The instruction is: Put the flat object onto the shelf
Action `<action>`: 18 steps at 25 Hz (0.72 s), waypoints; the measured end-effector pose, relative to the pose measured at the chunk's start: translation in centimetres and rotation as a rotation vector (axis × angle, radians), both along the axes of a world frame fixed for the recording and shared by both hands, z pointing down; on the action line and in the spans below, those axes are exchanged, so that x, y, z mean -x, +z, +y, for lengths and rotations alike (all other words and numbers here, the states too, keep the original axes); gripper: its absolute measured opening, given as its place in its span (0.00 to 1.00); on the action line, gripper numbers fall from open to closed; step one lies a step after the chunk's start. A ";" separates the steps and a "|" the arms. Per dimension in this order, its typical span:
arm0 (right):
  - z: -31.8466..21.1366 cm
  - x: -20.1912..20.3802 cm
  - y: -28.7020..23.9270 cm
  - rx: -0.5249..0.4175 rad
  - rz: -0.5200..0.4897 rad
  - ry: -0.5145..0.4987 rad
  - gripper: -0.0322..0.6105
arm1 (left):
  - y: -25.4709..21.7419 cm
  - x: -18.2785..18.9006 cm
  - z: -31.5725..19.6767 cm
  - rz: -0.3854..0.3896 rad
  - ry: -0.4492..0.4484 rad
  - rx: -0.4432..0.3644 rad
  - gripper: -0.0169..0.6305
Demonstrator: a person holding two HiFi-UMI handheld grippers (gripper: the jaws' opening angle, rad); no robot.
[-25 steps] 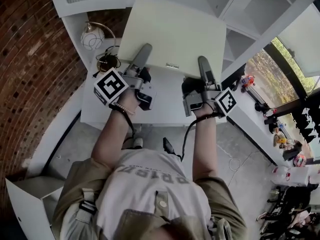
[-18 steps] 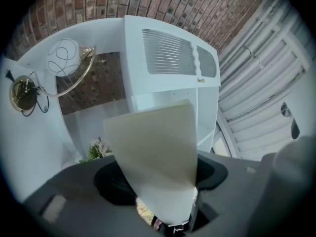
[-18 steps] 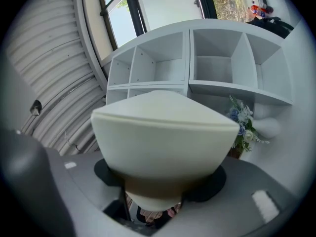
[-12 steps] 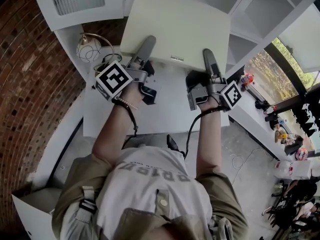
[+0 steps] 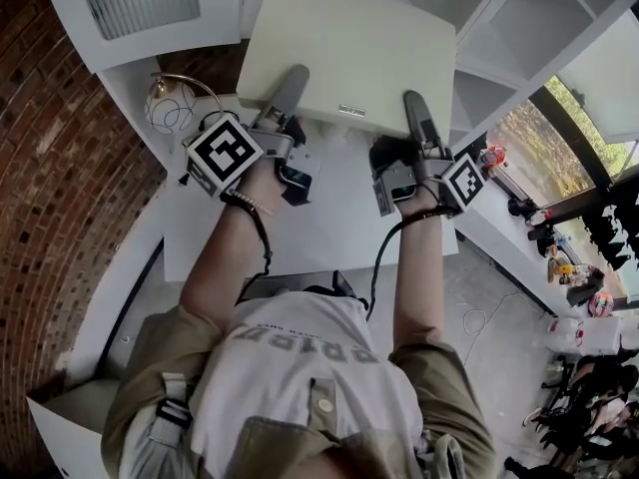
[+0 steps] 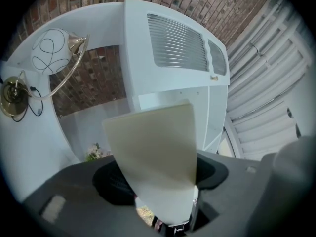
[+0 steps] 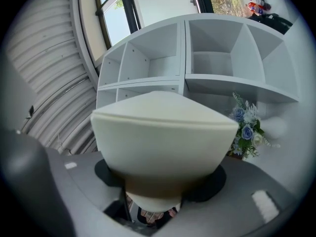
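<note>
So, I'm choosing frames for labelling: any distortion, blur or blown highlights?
Head view: fisheye bows the shelf unit. Left gripper view: dark corners, panel soft up close. Right gripper view: panel bulges, window blown white.

panel [image 5: 349, 53]: covers table [image 5: 329, 218] far edge | label [image 5: 349, 110] on panel rim: too small to read | shelf [image 5: 519, 18]: cut by top edge | both gripper views: jaw tips probably behind panel
</note>
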State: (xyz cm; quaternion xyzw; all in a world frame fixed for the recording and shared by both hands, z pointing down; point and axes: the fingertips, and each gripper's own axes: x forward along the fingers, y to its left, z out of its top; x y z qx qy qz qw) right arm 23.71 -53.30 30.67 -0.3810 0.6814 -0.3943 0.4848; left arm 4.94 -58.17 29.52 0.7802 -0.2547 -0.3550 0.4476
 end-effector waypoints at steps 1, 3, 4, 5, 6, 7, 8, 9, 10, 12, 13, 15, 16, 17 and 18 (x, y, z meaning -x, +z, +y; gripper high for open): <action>-0.2 0.0 0.1 0.006 -0.006 -0.002 0.49 | 0.1 -0.1 -0.2 -0.002 -0.002 0.004 0.53; -0.5 0.0 0.2 0.012 -0.014 -0.007 0.49 | 0.1 -0.1 -0.4 -0.006 -0.002 0.005 0.54; -0.5 0.0 0.2 0.014 -0.018 -0.009 0.49 | 0.1 -0.1 -0.5 -0.010 -0.003 0.002 0.54; -0.5 0.0 0.3 0.017 -0.023 -0.010 0.49 | 0.0 -0.1 -0.4 -0.014 -0.005 -0.002 0.54; -0.4 0.1 0.4 0.018 -0.029 -0.011 0.49 | 0.0 0.0 -0.2 -0.017 -0.007 -0.008 0.54; -0.1 0.1 0.4 0.017 -0.033 -0.011 0.49 | -0.1 0.1 0.0 -0.018 -0.009 -0.016 0.54; 0.1 0.2 0.4 0.017 -0.036 -0.011 0.49 | -0.2 0.2 0.3 -0.019 -0.011 -0.025 0.54; 0.1 0.2 0.3 0.020 -0.040 -0.009 0.49 | -0.4 0.2 0.4 -0.020 -0.013 -0.035 0.54; -0.1 0.1 0.2 0.028 -0.044 -0.006 0.48 | -0.6 0.1 0.2 -0.026 -0.016 -0.045 0.54; -1.0 -0.4 -0.1 0.055 -0.055 0.003 0.48 | -0.9 -0.5 -0.4 -0.048 -0.024 -0.066 0.57; -1.3 -0.7 -0.2 0.068 -0.060 0.009 0.48 | -1.0 -0.8 -0.7 -0.060 -0.028 -0.077 0.59; -1.8 -1.1 -0.4 0.088 -0.069 0.024 0.48 | -1.2 -1.2 -0.8 -0.071 -0.031 -0.099 0.61; -1.9 -1.2 -0.5 0.094 -0.073 0.031 0.48 | -1.3 -1.3 -0.8 -0.071 -0.031 -0.108 0.62; -2.0 -1.3 -0.6 0.098 -0.075 0.037 0.48 | -1.4 -1.4 -0.7 -0.070 -0.032 -0.115 0.62; -2.1 -1.4 -0.7 0.102 -0.077 0.042 0.48 | -1.4 -1.5 -0.5 -0.069 -0.034 -0.120 0.62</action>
